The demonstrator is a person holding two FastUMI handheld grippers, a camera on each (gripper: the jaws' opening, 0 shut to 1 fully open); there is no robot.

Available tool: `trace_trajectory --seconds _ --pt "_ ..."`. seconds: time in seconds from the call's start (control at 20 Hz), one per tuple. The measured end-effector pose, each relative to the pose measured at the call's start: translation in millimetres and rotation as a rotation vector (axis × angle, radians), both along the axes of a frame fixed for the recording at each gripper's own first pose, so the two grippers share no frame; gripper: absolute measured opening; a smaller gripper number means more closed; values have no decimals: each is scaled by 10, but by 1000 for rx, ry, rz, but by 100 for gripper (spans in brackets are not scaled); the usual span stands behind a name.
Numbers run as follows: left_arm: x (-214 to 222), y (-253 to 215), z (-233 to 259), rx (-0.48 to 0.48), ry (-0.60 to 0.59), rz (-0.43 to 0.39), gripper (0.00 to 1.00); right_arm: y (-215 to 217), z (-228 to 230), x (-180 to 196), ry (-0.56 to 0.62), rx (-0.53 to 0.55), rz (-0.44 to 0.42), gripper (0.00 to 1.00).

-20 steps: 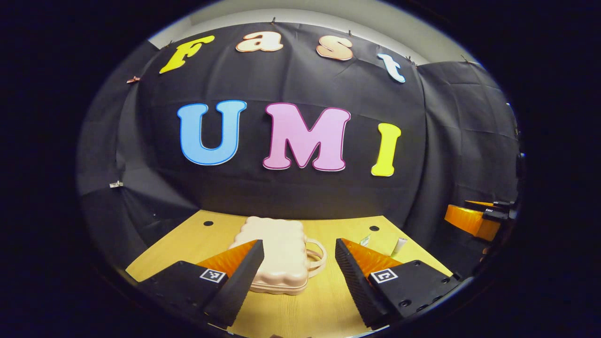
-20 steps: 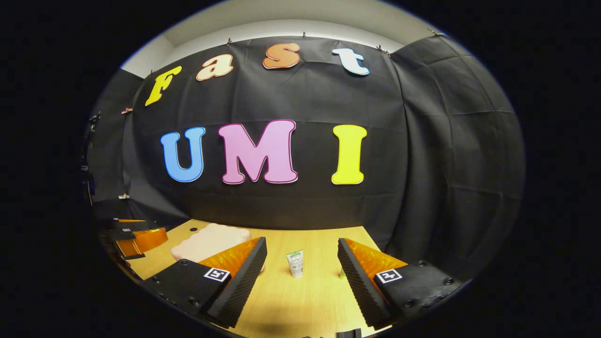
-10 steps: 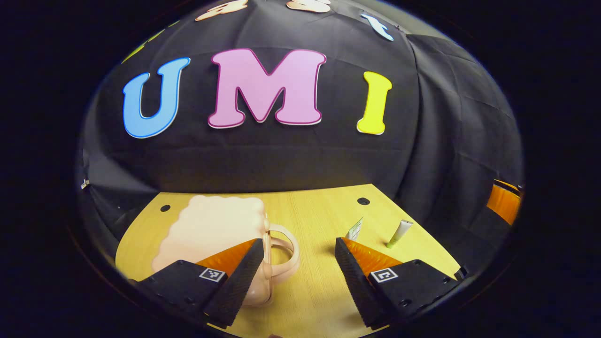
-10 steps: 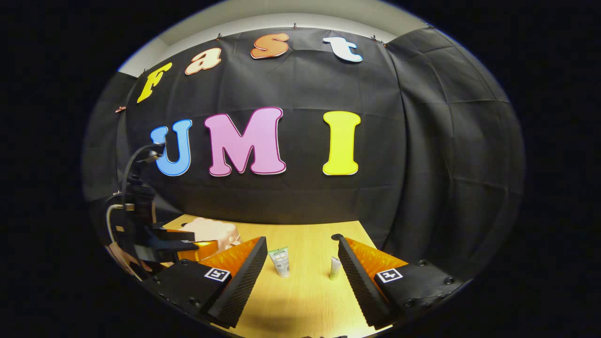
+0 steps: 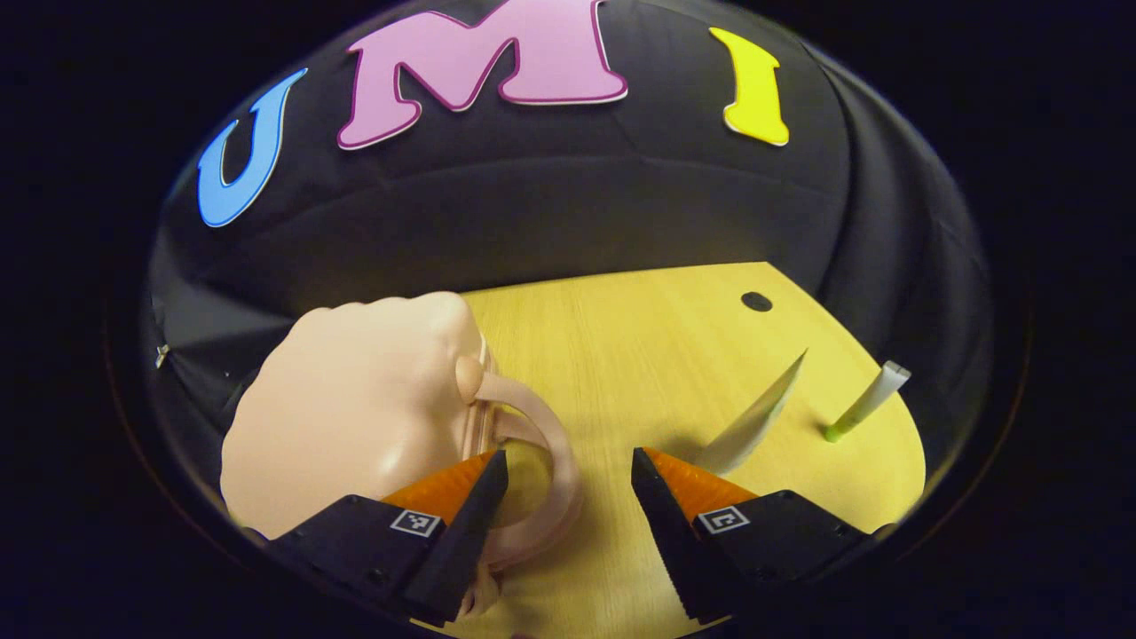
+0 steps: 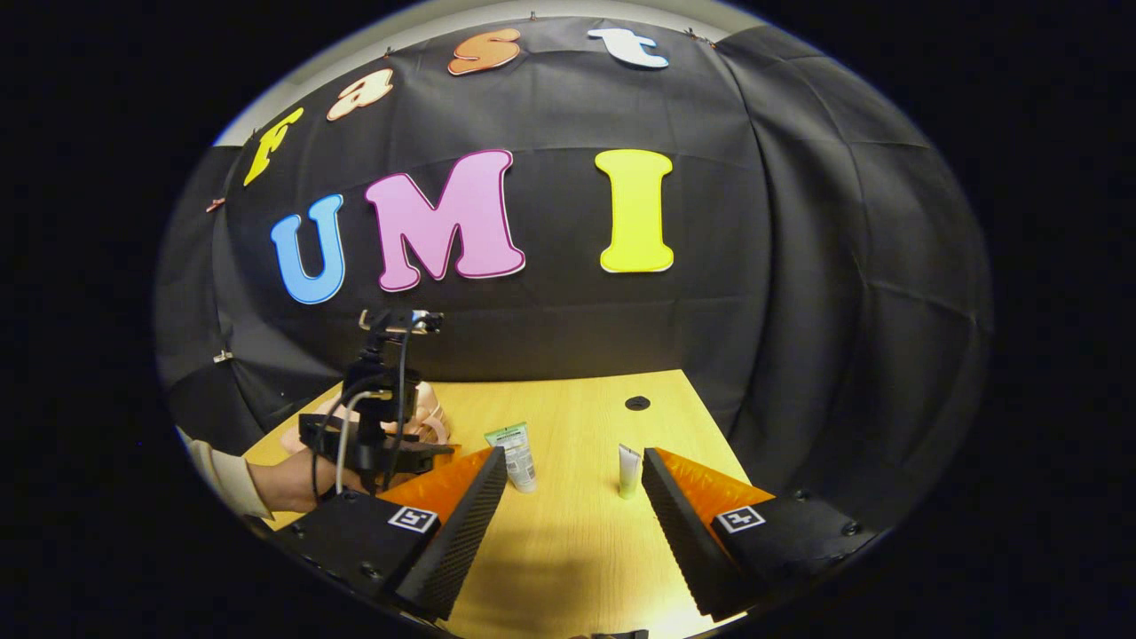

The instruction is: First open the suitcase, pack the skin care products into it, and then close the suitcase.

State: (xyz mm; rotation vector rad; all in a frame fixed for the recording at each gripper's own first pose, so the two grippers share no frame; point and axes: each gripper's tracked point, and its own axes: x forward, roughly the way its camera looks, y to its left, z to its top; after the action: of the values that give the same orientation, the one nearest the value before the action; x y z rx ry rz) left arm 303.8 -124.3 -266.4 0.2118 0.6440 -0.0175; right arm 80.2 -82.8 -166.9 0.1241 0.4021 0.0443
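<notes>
Item: small pink suitcase [image 5: 355, 399], closed, lying flat on the wooden table [image 5: 639, 355], its curved handle [image 5: 541, 461] turned toward the table's middle; taken as the landmark for this entry. Left gripper [image 5: 568, 497]: fingers apart, nothing between them but the handle's outer curve and bare wood; one finger lies over the handle side of the suitcase, though whether it touches cannot be told. Right gripper [image 6: 572, 497]: fingers apart and empty, well away from the suitcase on its handle side. Skin care products: a larger tube [image 6: 515, 453] standing nearest the suitcase past the handle, and a slim tube [image 6: 628, 470] beyond it, both standing on their caps and untouched. Step in hand, as judged: the first, opening the suitcase; nothing is packed. Next move, as judged: find the latch or the seam along the handle side and lift the lid while the shell is kept from sliding. Hard to make out: any latch or zip, hidden by the left finger and the handle; in the right gripper view the suitcase is largely covered by the left gripper's body and the hand [image 6: 284, 484] that holds it; both tubes' markings are too small to tell.
</notes>
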Motion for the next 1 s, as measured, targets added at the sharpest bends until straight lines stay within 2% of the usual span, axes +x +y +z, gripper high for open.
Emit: trace_trajectory --seconds 0.05,0.1,0.2,0.25,0.3,0.4,0.5,0.6,0.75,0.9,1.0 --pt "17 0 -56 10 13 3 86 -8 -24 7 5 3 0 97" --pt "52 -1 -135 26 28 13 73 -7 -48 18 12 8 1 97" --pt "125 60 -246 55 45 44 75 4 -99 27 26 18 5 98" --pt "149 124 -271 81 48 74 68 3 -103 29 33 20 5 98" --pt "177 158 -311 78 60 88 41 0 -114 24 35 19 3 98" --pt "167 150 -363 28 86 107 27 -3 -103 11 32 15 -2 98" --pt "160 57 -186 -28 69 67 21 36 -112 -11 40 14 5 98" --pt "189 27 179 -38 11 46 14 81 -93 -29 42 8 14 98" --pt "98 141 914 -136 -67 43 12 188 -65 -14 35 5 34 98" --pt "8 644 1764 -205 -151 59 11 283 -6 34 28 1 45 98" --pt "-69 1167 2240 -175 -200 68 11 358 30 75 21 1 50 98"
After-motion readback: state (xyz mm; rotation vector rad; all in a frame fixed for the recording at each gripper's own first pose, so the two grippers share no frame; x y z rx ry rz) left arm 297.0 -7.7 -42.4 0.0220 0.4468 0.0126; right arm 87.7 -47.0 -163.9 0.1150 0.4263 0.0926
